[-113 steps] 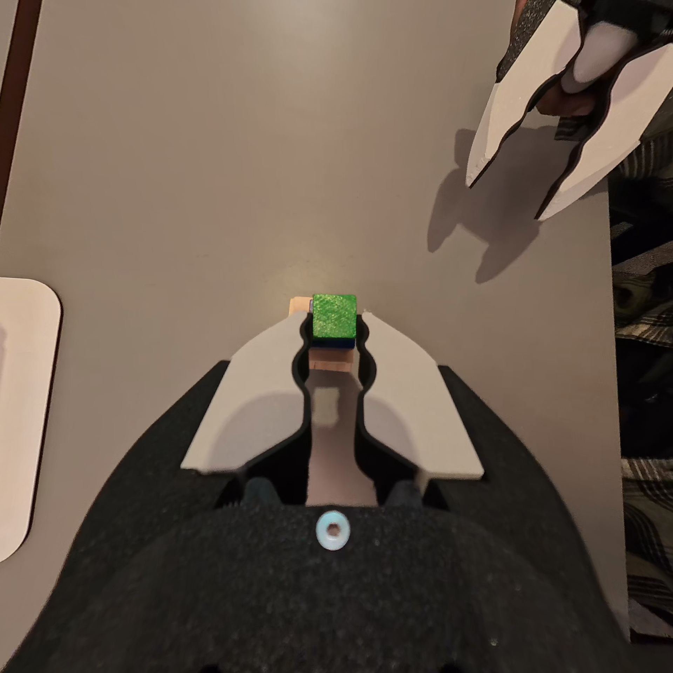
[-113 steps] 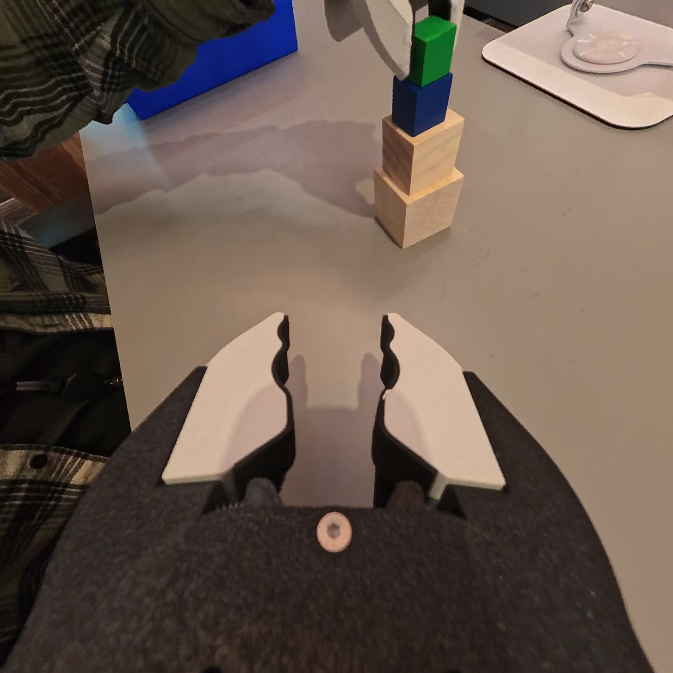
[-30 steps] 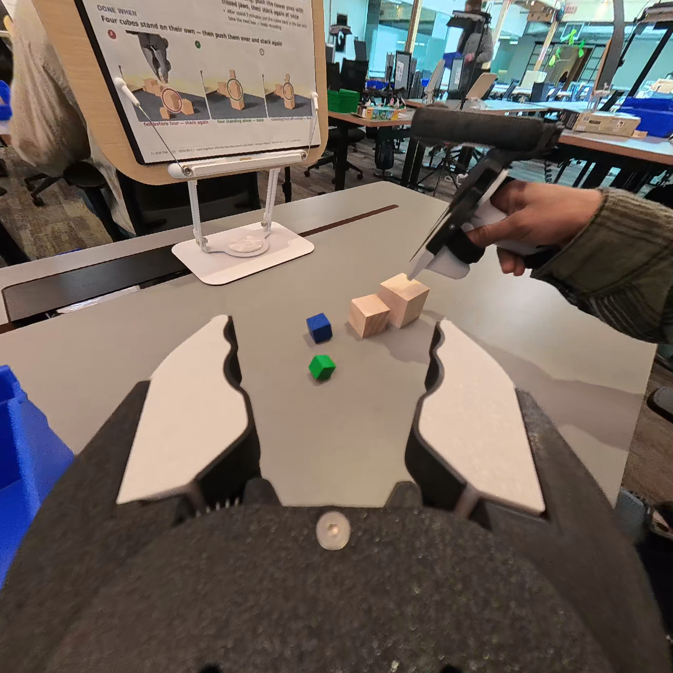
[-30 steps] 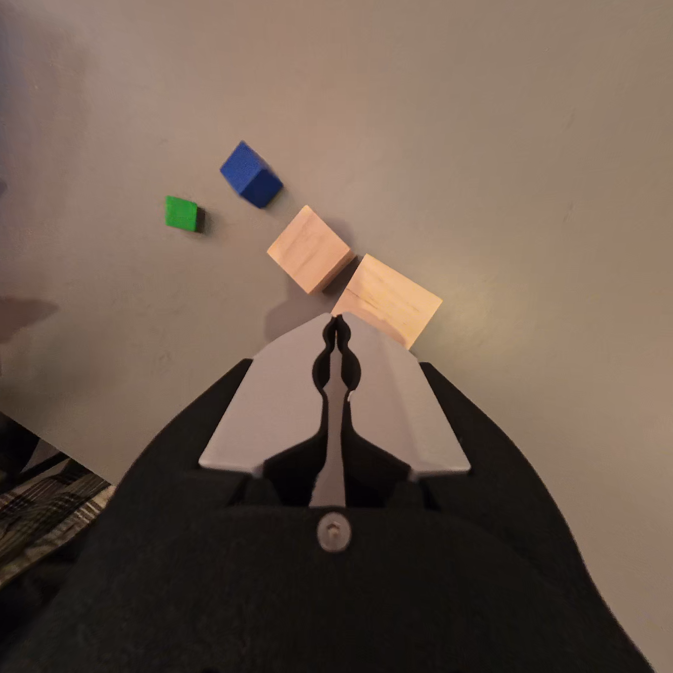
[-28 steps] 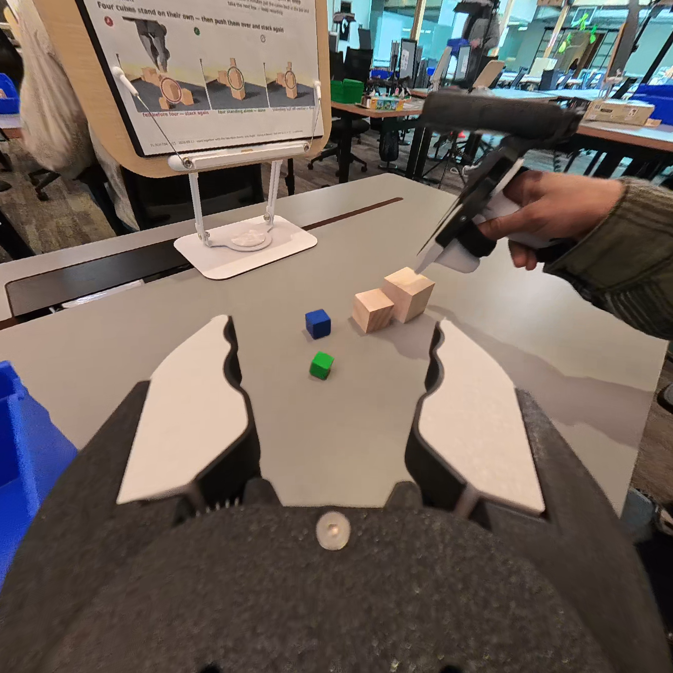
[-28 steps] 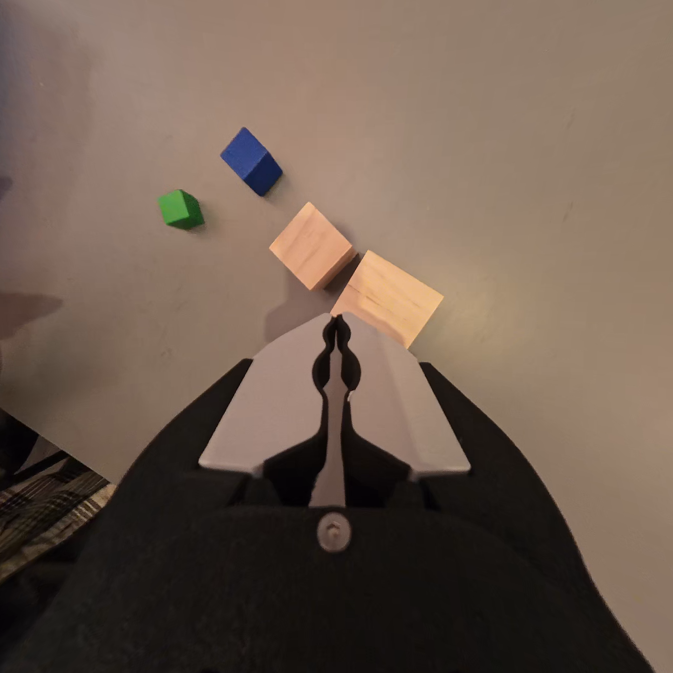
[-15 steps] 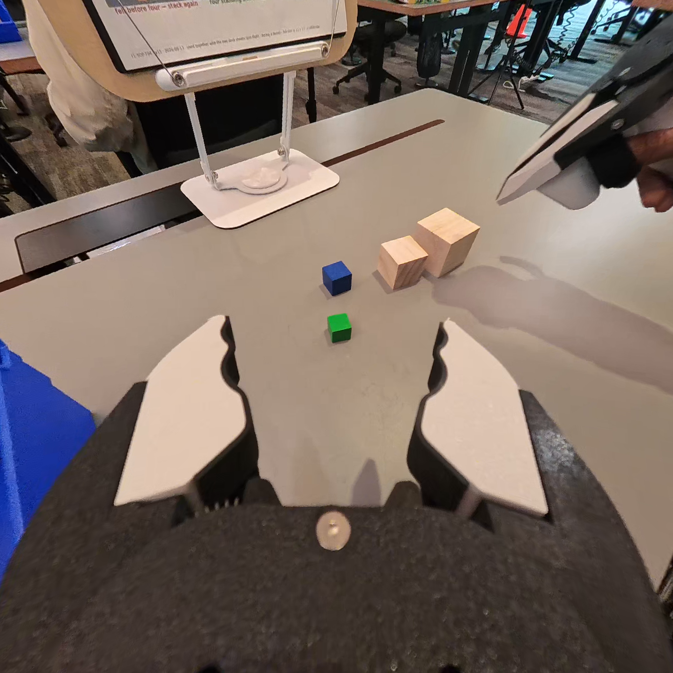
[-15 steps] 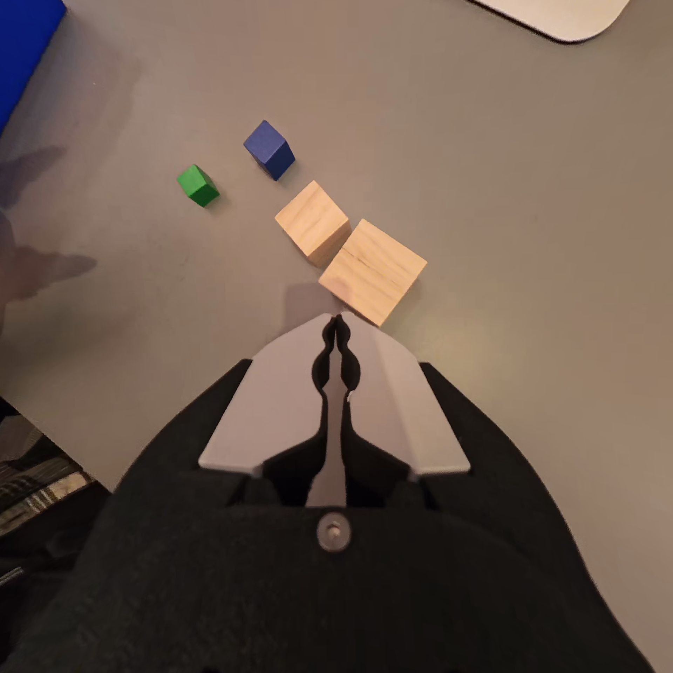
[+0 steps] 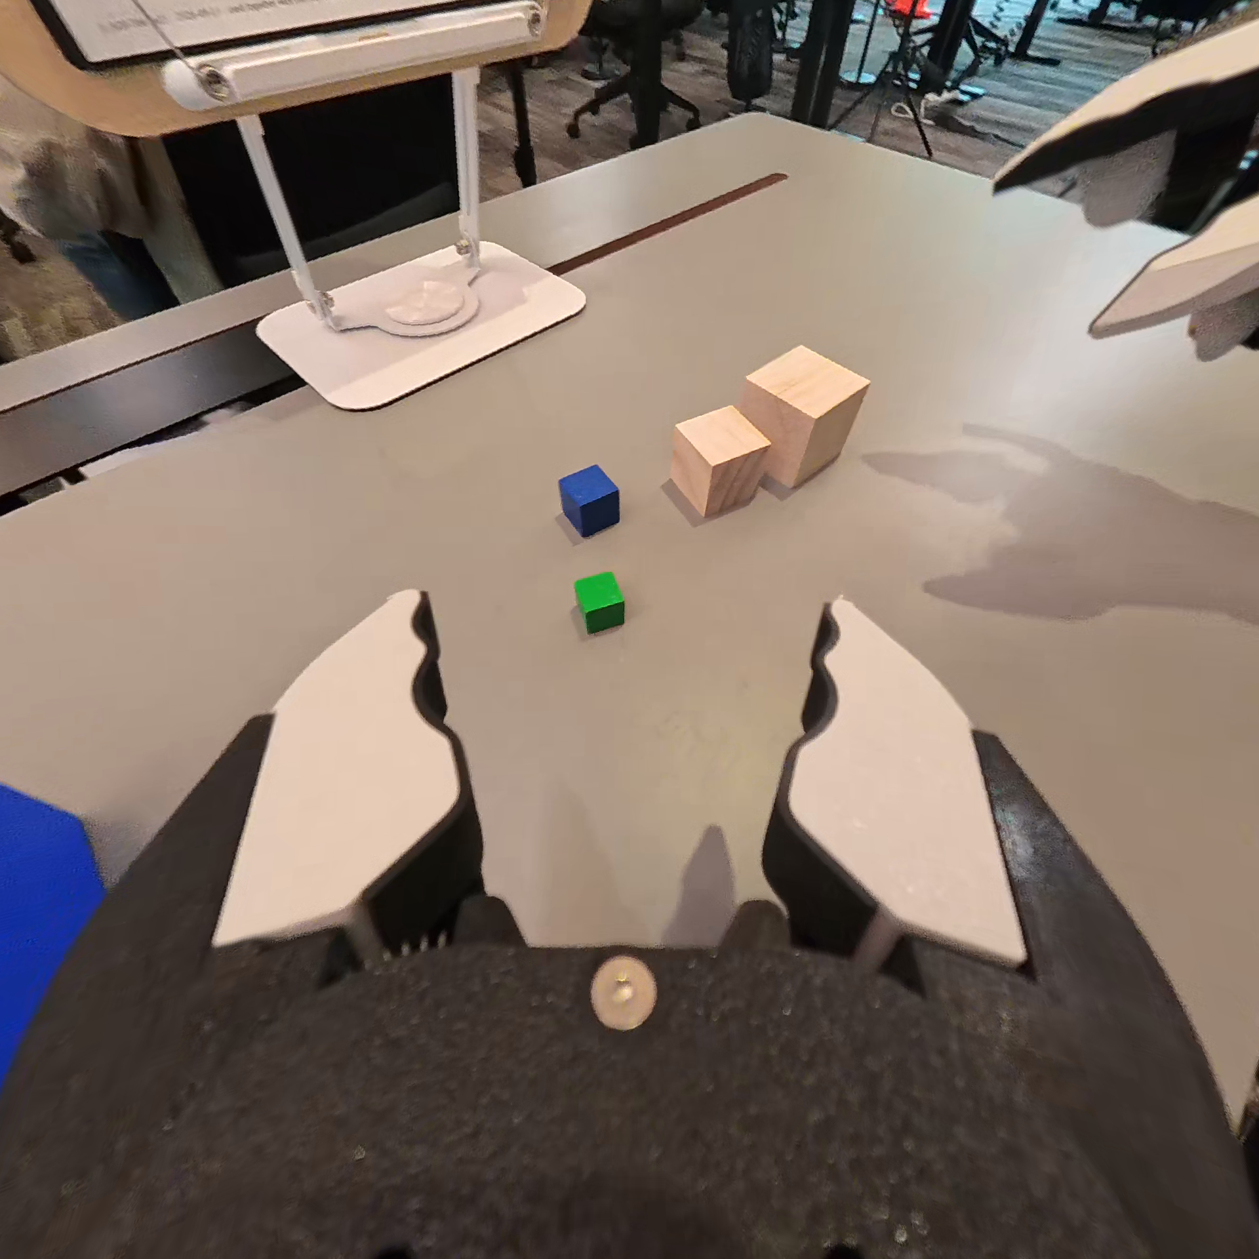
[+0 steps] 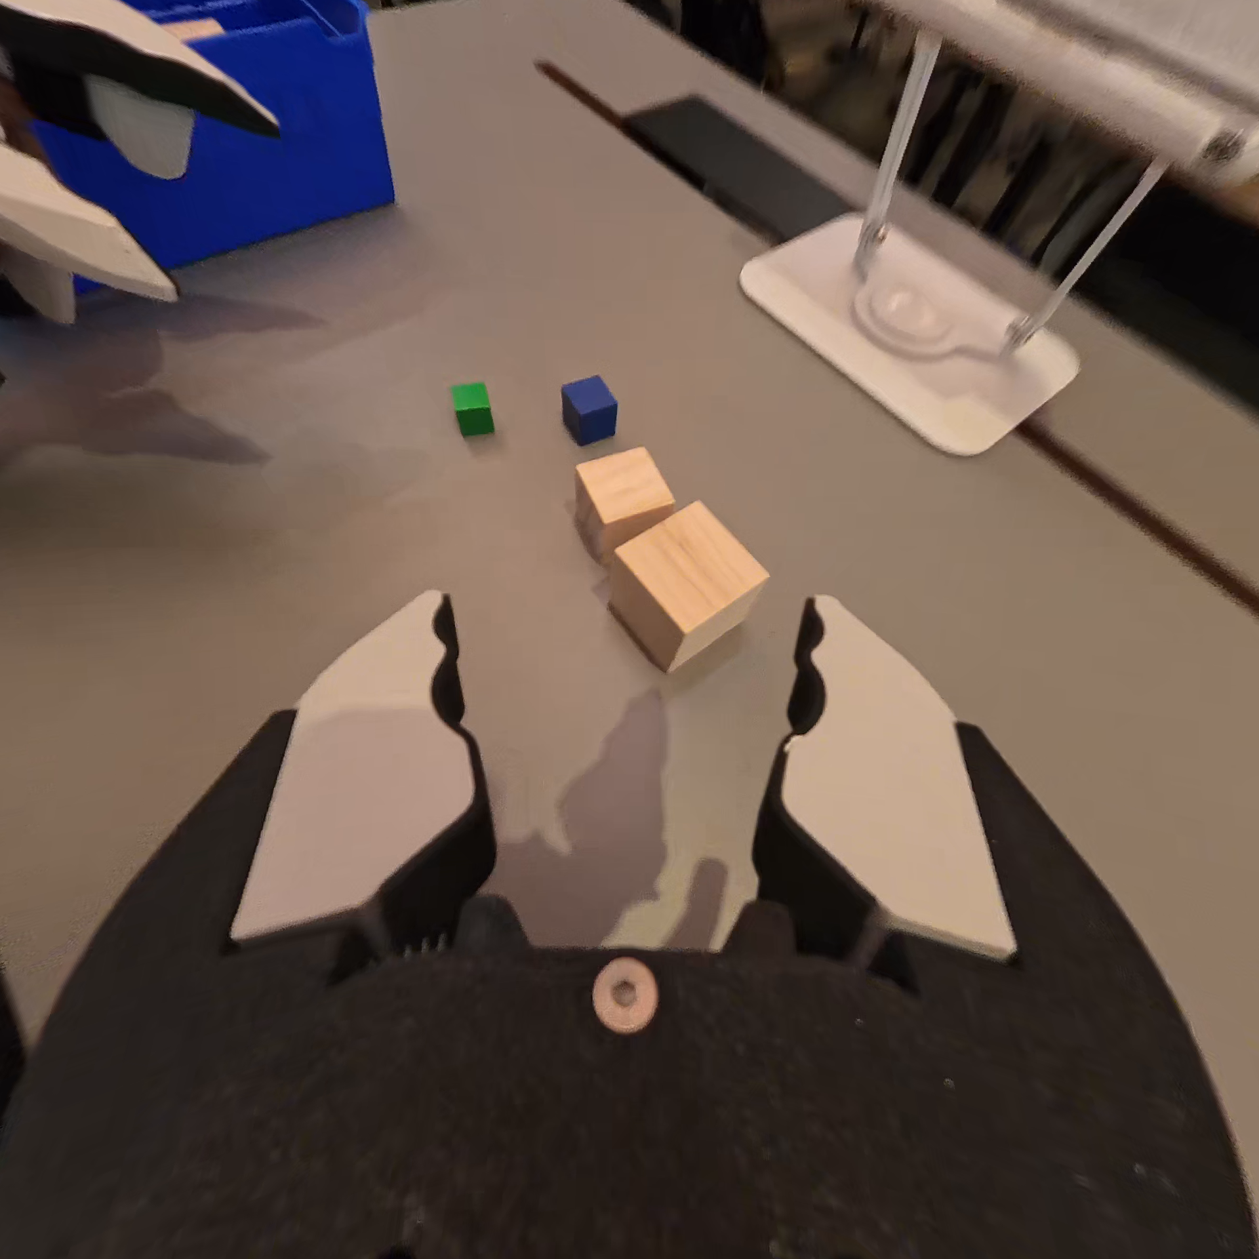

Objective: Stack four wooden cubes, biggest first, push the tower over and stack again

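L gripper [image 9: 623,603] & R gripper [image 10: 623,603] both spread wide, empty. Big cube [image 10: 685,582] touches mid cube [image 10: 621,499]; blue cube [image 10: 588,409], green cube [image 10: 472,407] apart.

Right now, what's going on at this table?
A person holds two sets of tongs over a grey table, both open and empty. Four cubes lie unstacked: the biggest wooden cube touching the medium wooden cube, with the blue cube and green cube apart. The right tongs point at the biggest cube; the left tongs hang just short of the green one. No tower stands yet.
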Action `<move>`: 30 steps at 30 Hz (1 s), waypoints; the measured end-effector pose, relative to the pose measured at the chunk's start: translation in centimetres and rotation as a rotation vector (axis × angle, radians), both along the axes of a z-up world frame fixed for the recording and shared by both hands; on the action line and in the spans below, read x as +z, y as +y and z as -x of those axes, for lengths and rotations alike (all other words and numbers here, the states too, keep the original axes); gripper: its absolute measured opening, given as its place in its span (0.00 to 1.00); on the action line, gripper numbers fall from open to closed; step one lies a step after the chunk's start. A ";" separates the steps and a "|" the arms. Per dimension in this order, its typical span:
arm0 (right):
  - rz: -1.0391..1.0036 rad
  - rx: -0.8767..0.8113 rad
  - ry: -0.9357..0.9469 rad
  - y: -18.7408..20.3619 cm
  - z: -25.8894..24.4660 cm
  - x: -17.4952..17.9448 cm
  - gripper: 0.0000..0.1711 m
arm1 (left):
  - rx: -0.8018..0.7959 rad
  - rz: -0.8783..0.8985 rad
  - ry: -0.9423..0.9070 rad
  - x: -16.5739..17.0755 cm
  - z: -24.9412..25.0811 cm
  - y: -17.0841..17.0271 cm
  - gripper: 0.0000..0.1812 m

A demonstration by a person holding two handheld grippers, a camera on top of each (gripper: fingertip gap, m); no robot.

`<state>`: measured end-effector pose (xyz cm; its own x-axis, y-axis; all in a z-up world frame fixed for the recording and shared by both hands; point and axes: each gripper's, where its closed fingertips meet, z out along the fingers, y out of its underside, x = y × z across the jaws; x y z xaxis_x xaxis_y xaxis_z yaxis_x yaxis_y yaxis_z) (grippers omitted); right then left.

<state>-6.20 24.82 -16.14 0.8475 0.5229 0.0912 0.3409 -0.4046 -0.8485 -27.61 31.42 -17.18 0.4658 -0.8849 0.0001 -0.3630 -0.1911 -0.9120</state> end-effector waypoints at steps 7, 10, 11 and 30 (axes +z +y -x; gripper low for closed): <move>-0.206 0.114 0.053 -2.9 -0.9 0.5 0.68 | -0.228 -0.036 0.050 0.4 -4.5 -0.3 0.50; -0.179 0.131 0.028 -3.5 -1.6 -0.9 0.70 | -0.416 -0.062 0.148 -0.1 -7.3 -0.4 0.45; -0.177 0.140 0.028 -3.7 -1.8 -1.3 0.70 | -0.470 -0.073 0.198 -0.5 -8.1 -0.2 0.46; -0.109 0.140 0.087 -6.0 -5.0 -4.2 0.70 | -0.876 -0.108 0.806 -5.9 -15.2 2.4 0.42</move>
